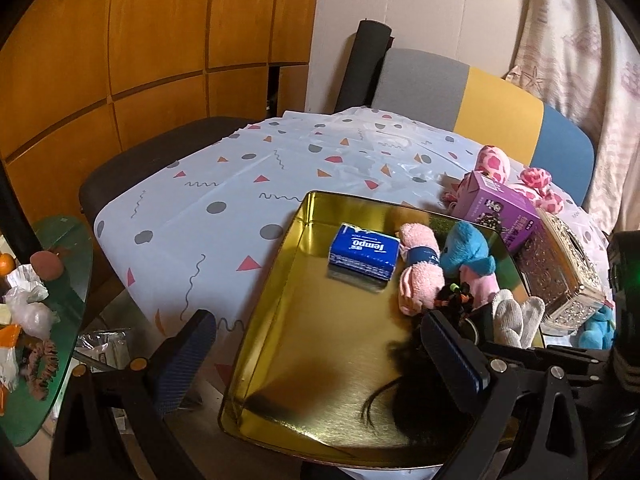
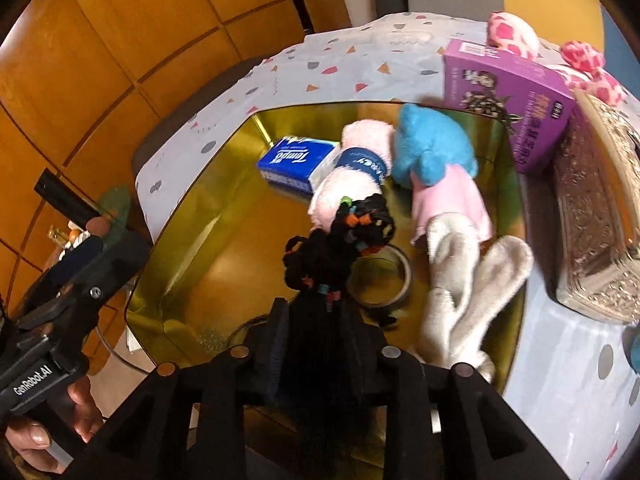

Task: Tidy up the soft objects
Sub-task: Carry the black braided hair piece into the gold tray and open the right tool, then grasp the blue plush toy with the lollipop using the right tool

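Observation:
A gold metal tray lies on the patterned tablecloth. In it are a blue Tempo tissue pack, a rolled pink towel, a blue plush in a pink dress, white socks and a tape roll. My right gripper hangs over the tray, shut on a black bunch of hair ties that sticks out ahead of its fingers, above the tape roll. My left gripper stands wide open over the tray's near left part, with nothing between its fingers.
A purple box and an ornate silver tissue box stand right of the tray. Pink spotted plush toys lie behind them. A green glass side table with clutter sits at the left. A chair back rises beyond the table.

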